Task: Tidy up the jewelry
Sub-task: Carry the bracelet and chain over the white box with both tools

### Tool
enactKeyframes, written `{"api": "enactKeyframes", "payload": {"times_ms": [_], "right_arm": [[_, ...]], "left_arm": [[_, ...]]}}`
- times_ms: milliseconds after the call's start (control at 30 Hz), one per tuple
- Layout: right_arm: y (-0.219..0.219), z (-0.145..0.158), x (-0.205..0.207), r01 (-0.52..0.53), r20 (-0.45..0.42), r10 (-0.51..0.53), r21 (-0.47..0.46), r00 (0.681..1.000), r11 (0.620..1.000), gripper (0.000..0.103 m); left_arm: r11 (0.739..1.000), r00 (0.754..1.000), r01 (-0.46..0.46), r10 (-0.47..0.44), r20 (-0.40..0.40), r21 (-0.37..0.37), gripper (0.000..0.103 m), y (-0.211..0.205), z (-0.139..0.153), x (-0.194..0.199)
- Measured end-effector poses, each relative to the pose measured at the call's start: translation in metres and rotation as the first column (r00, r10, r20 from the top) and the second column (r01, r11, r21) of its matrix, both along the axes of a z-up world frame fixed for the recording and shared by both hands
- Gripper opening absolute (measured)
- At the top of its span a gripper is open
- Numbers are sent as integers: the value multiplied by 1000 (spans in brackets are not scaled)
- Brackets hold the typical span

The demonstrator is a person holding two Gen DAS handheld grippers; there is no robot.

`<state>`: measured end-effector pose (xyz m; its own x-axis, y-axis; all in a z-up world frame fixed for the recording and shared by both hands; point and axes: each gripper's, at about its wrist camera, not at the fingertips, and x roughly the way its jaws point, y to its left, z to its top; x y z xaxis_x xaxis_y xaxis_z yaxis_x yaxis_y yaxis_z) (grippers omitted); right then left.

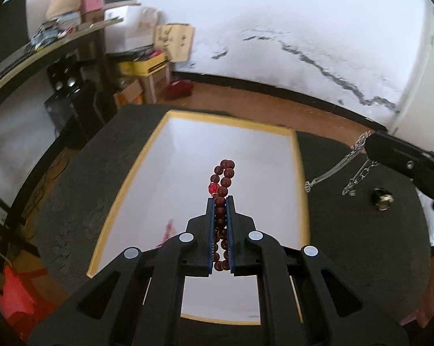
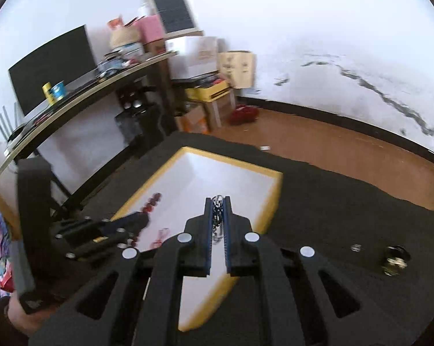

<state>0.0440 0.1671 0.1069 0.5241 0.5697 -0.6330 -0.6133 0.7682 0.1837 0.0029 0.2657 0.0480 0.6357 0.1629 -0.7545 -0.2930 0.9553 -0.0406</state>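
Observation:
My left gripper (image 1: pixel 220 200) is shut on a dark red bead bracelet (image 1: pixel 225 173) and holds it above the white tray with a yellow rim (image 1: pixel 299 167). The beads loop out past the fingertips. My right gripper (image 2: pixel 217 200) is shut on a silver chain (image 2: pixel 217 206) and holds it over the tray's right part (image 2: pixel 270 201). In the left wrist view the right gripper (image 1: pixel 372 141) is at the right, with the silver chain (image 1: pixel 335 167) hanging from it over the dark mat. In the right wrist view the left gripper (image 2: pixel 143 219) holds the red beads (image 2: pixel 152 201) over the tray.
The tray lies on a dark foam mat (image 1: pixel 361 230). A dark ring with a stone (image 1: pixel 383 199) lies on the mat right of the tray, also in the right wrist view (image 2: pixel 394 261), with a small silver piece (image 2: pixel 356 248) nearby. A cluttered desk (image 2: pixel 73 101) and boxes stand at the left.

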Motion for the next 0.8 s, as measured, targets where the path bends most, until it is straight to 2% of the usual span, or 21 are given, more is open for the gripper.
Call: {"api": "enactKeyframes", "payload": {"times_ms": [133, 300, 633, 800], "right_arm": [[39, -15, 2, -46, -23, 46, -6, 999, 999, 7], [59, -28, 9, -55, -43, 54, -19, 998, 998, 7], [63, -48, 24, -34, -67, 32, -35, 997, 999, 7], [67, -56, 29, -31, -84, 27, -42, 996, 999, 7]], "left_arm": [[999, 998, -38, 37, -52, -15, 7, 25, -30, 7], [996, 988, -51, 40, -152, -68, 7, 43, -72, 26], [998, 971, -61, 56, -233, -16, 7, 49, -108, 42], [999, 969, -53, 52, -243, 2, 7, 52, -110, 41]]}}
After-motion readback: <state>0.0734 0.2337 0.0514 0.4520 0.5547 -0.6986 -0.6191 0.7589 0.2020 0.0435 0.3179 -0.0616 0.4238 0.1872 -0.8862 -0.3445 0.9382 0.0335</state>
